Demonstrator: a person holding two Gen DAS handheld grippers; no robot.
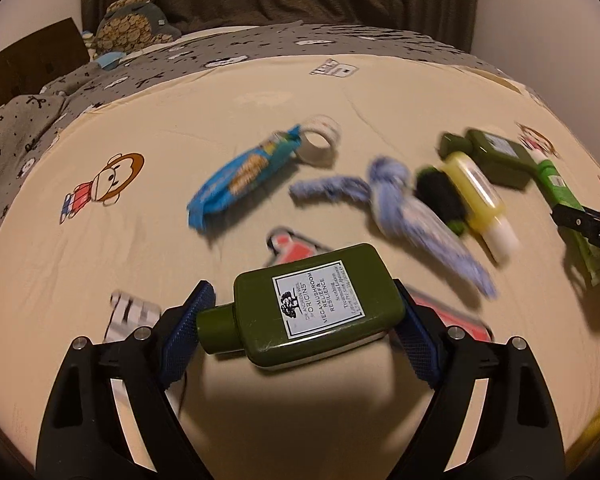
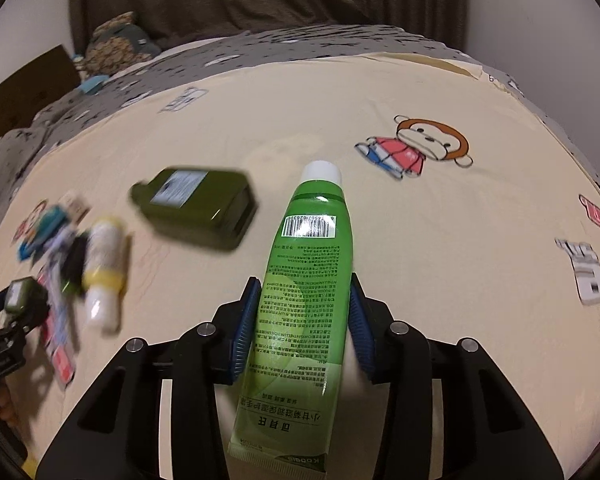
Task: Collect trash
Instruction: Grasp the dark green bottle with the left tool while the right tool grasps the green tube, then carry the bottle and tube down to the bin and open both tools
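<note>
1. Left wrist view: the left claw [image 1: 300, 320] pinches a dark green bottle [image 1: 316, 308] above the bed [image 1: 140, 240].
2. The right claw [image 2: 302, 320] pinches a green tube [image 2: 304, 292].
3. Both loads look ready to carry to a bin, which is not visible; the blue wrapper [image 1: 240, 176] remains.

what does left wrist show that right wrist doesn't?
Left wrist only: the tape roll beside the blue snack wrapper, and the ORIGINS label facing the camera on the dark green bottle in the left gripper.

Right wrist only: the full light green tube with its barcode and white cap, clamped in the right gripper, and a monkey print on the sheet to the right.

Both: the yellow bottle, the second dark green bottle, the cream sheet.
</note>
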